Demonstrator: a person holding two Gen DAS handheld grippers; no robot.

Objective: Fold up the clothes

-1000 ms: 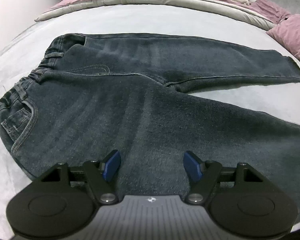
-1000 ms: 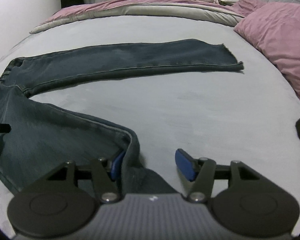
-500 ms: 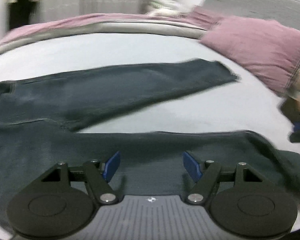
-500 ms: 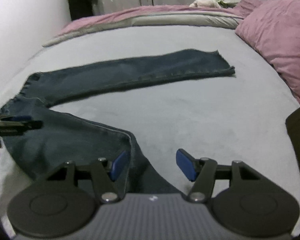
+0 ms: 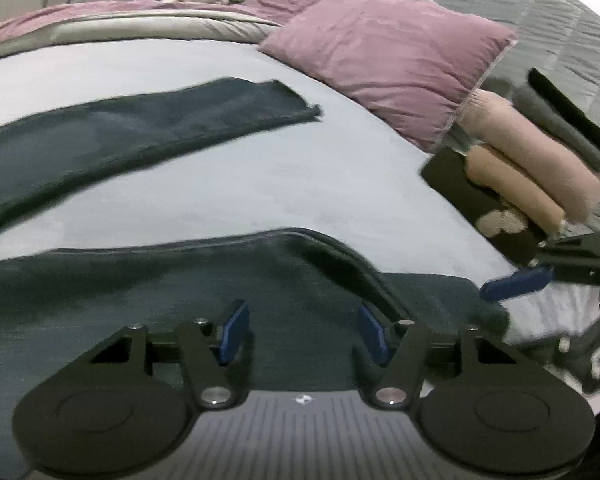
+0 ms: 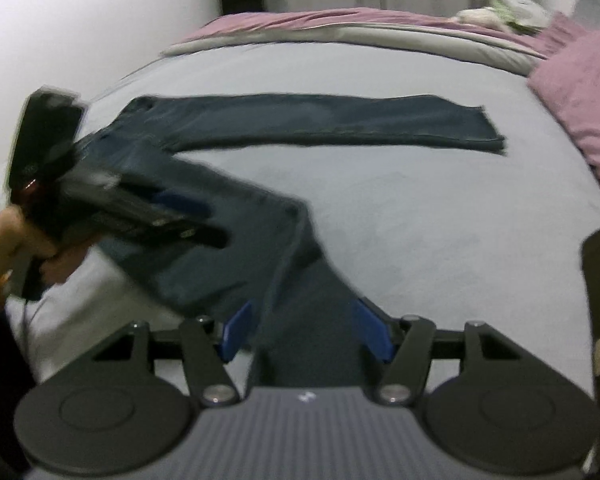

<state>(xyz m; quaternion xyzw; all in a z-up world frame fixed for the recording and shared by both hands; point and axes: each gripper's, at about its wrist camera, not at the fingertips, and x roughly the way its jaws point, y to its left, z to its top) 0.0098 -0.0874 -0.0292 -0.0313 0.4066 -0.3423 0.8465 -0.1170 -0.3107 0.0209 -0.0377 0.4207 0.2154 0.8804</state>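
Observation:
Dark blue jeans lie spread on the grey bed, with the far leg (image 6: 320,124) straight and flat. The near leg (image 5: 160,280) runs under my left gripper (image 5: 303,332), which hangs open just above the denim, close to the hem. My right gripper (image 6: 305,330) is open too, and the near leg's rumpled hem (image 6: 300,280) lies between its fingers. In the left wrist view one blue finger (image 5: 516,284) of the right gripper shows at the right, below a person's hand (image 5: 532,160). In the right wrist view the left gripper (image 6: 196,220) is blurred, over the near leg.
Purple pillows (image 5: 380,60) lie along the right side of the bed. A folded grey and purple duvet (image 6: 360,36) runs across the far end. A white wall (image 6: 80,20) stands at the left. Bare grey sheet (image 5: 260,168) shows between the two legs.
My left gripper has swung from the waistband along the near leg to its hem end, close to the right gripper. The right gripper stays open at the hem, its view turned left.

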